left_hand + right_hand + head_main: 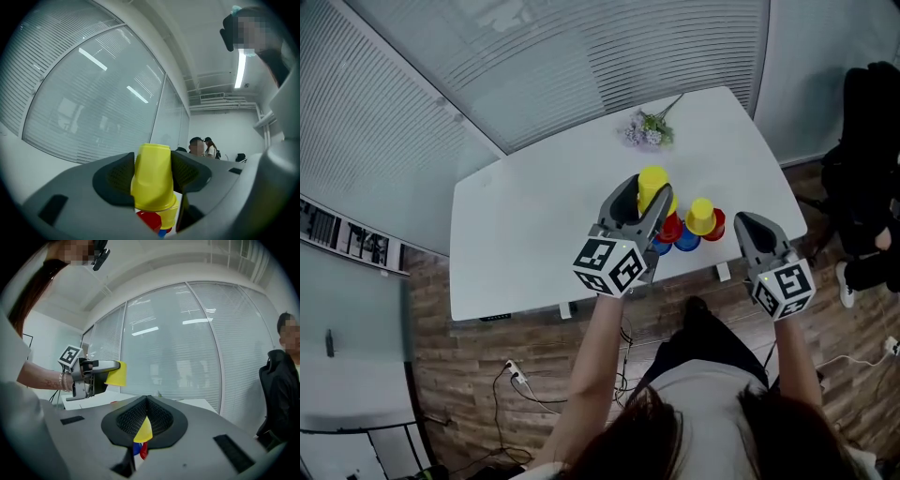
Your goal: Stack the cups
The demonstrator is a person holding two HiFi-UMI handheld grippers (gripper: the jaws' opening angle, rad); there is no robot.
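Note:
My left gripper is shut on an upside-down yellow cup and holds it above the cluster of cups on the white table. In the left gripper view this yellow cup sits squeezed between both pads. Under it a red cup and a second yellow cup show. On the table a yellow cup stands on a red one, with red cups and blue cups beside it. My right gripper hangs to their right, shut and empty; past its closed jaws a yellow cup peeks.
A small bunch of flowers lies at the table's far edge. A seated person in black is to the right of the table. Cables and a socket strip lie on the wooden floor. Glass walls with blinds stand behind the table.

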